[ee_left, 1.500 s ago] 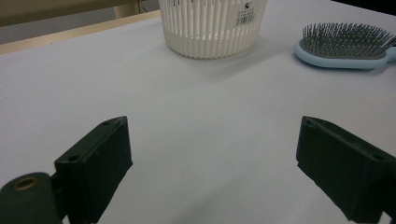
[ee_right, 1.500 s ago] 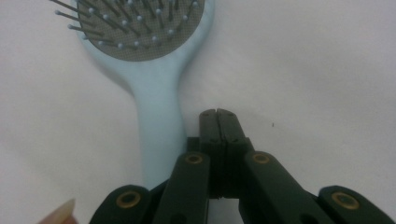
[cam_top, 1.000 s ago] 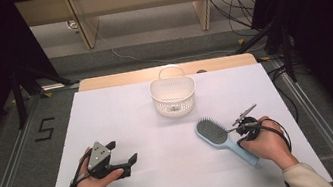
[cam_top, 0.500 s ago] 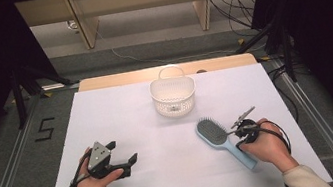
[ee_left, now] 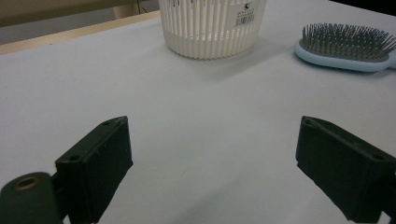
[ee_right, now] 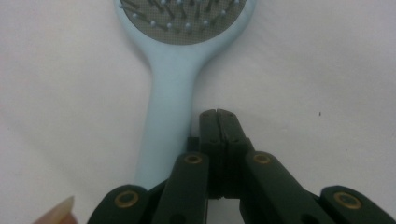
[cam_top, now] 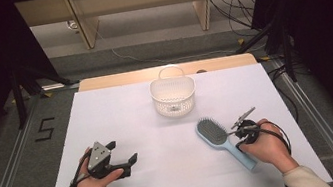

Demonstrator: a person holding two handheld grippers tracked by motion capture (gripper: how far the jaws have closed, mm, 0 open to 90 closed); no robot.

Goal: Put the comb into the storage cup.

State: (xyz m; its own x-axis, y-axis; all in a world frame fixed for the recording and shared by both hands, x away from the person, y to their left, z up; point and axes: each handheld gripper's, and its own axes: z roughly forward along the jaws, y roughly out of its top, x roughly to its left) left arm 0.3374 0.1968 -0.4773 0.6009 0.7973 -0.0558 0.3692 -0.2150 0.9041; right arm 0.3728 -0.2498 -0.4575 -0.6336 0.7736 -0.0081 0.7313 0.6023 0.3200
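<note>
white basket [cam_top: 173,97] stands well beyond hairbrush [cam_top: 218,138], table [cam_top: 161,140] between bare.

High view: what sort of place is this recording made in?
Probably a lab recording station: a white-covered table on a railed floor, dark curtains at the sides, loose cables behind, and a floor marker "5".

The left hand [cam_top: 89,186] sits at the lower left of the high view, holding the left gripper [cam_top: 125,156] with its jaws wide apart, aimed to the right. At lower right, the right hand [cam_top: 264,148] grips the right gripper [ee_right: 217,113], jaws pressed together with nothing between.
</note>
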